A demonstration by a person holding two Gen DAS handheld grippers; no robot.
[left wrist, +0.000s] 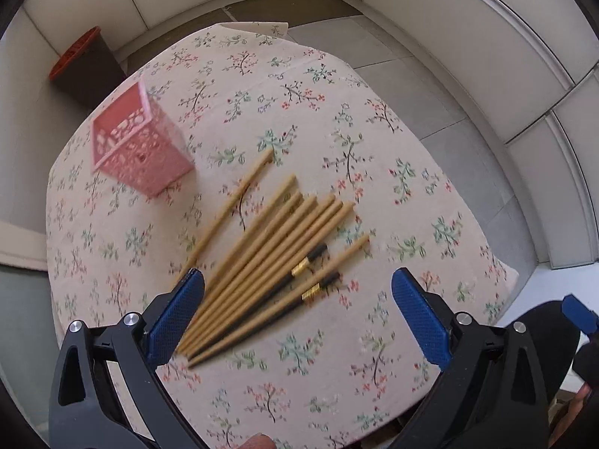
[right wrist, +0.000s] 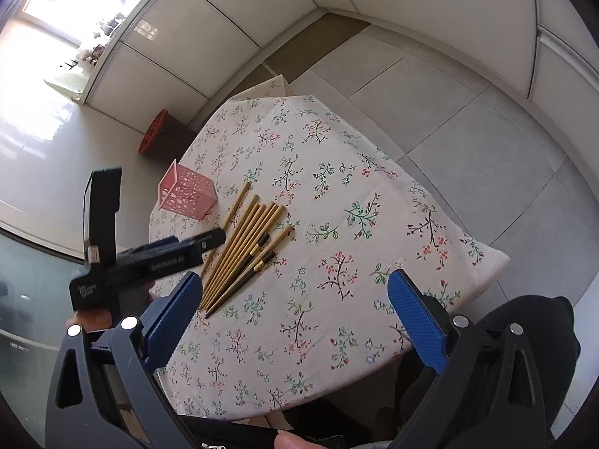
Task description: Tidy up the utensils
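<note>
A bundle of wooden chopsticks (left wrist: pixel 269 258), two of them with black and gold ends, lies fanned out on a floral tablecloth (left wrist: pixel 337 355), just beside an upright pink perforated holder (left wrist: pixel 138 146). The left gripper (left wrist: pixel 299 318) hangs above the chopsticks, jaws spread wide and holding nothing. The right gripper (right wrist: pixel 295 321) is likewise wide open and empty above the table.

Chopsticks (left wrist: pixel 269 258) lie fanned on table (left wrist: pixel 374 336); holder (left wrist: pixel 138 146) stands just left-behind them; bin (left wrist: pixel 86 63) on floor beyond.
</note>
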